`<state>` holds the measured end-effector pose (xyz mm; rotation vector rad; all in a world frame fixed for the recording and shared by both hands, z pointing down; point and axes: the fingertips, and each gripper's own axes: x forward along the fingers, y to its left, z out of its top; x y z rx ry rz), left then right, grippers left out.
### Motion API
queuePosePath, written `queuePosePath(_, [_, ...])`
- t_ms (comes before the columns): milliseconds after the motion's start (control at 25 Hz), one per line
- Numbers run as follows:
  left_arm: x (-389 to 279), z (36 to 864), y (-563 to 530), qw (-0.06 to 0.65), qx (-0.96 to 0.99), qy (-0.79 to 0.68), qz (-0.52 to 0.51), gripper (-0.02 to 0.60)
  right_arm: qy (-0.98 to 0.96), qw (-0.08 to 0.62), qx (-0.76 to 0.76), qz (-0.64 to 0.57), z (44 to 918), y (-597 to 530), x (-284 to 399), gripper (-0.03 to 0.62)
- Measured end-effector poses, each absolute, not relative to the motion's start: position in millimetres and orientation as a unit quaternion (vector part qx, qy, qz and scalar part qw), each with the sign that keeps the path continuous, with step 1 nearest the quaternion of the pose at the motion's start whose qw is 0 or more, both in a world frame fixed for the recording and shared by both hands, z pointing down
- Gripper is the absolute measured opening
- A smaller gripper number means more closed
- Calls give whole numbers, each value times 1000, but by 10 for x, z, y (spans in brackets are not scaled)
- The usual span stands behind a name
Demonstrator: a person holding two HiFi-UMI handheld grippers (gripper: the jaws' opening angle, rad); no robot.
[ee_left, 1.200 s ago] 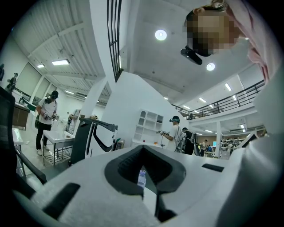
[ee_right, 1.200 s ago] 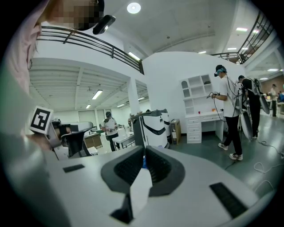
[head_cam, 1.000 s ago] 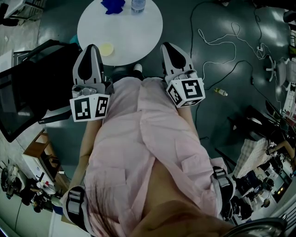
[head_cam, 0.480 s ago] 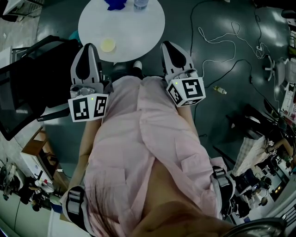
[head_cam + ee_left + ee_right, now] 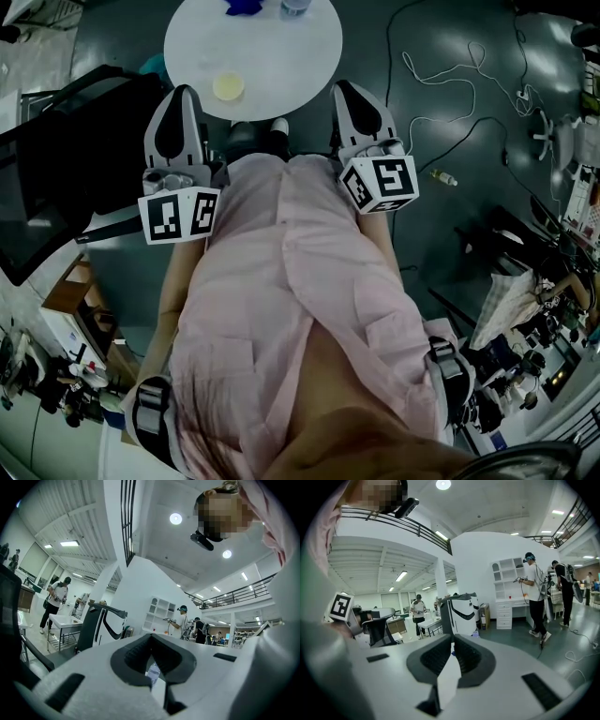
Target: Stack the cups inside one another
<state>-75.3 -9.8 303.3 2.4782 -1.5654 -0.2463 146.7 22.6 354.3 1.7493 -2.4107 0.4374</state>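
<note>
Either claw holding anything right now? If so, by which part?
Nothing held. Left claw and right claw are both shut and empty; the yellow cup sits apart on the round table.

Table point(image 5: 281, 66): far side cut off by the top edge of the head view.
Blue thing point(image 5: 246, 6) and bottle point(image 5: 296, 7) on its far part: only the near ends show, and the blue thing cannot be identified.
Yellow cup point(image 5: 228, 86), near-left on the table: too small to tell whether it is one cup or several nested.
Left gripper point(image 5: 151, 637): through the slot below its jaw tips only a sliver of the bottle shows.
</note>
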Motion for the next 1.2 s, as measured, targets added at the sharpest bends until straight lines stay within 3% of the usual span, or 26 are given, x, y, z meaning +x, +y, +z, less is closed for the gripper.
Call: queuePosePath(1200, [-1195, 3235, -644, 132, 890, -434, -52, 15, -778, 109, 598, 157, 3591, -307, 635, 40])
